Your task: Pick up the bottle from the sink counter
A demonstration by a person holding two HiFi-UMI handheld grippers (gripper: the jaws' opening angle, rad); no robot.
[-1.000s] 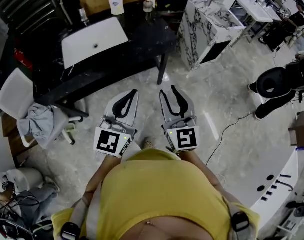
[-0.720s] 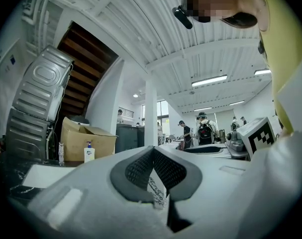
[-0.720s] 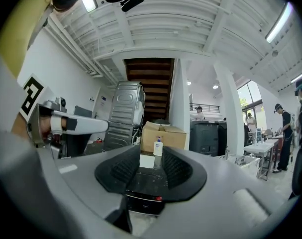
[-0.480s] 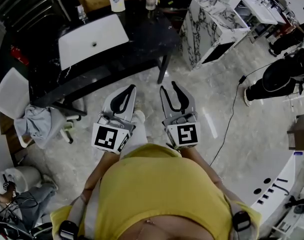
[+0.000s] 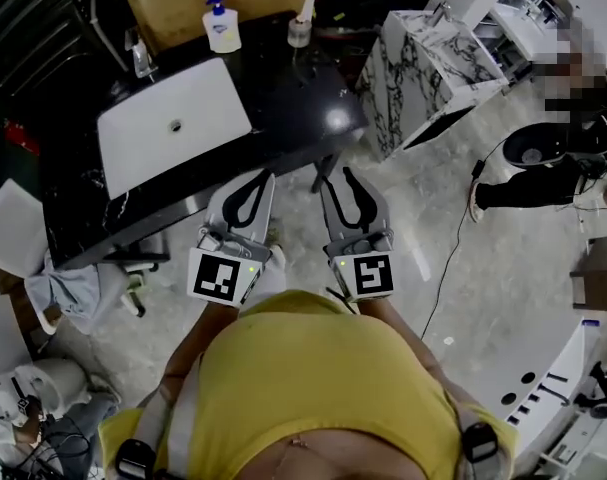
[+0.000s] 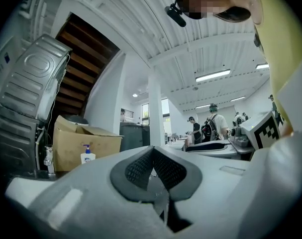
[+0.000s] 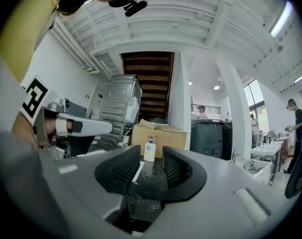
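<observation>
The bottle (image 5: 221, 26) is white with a blue pump and stands at the back of the black sink counter (image 5: 303, 98), in front of a cardboard box. In the right gripper view the bottle (image 7: 150, 150) shows far off, through the gap between the jaws. My left gripper (image 5: 267, 181) is held level near the counter's front edge, its tips touching and nothing in them. Beside it my right gripper (image 5: 333, 176) is open and empty. The left gripper view shows the bottle (image 6: 87, 155) off to the left of the shut left gripper (image 6: 151, 150).
A white basin (image 5: 173, 128) is set in the counter, with a faucet (image 5: 140, 58) behind it and a small container (image 5: 298, 33) at the back right. A marble-patterned cabinet (image 5: 428, 63) stands right of the counter. A chair with cloth (image 5: 43, 268) is at left. A person (image 5: 543, 158) is at far right.
Both grippers have moved forward together, so the counter and bottle now lie closer and larger in the head view. The jaws look the same as before.
</observation>
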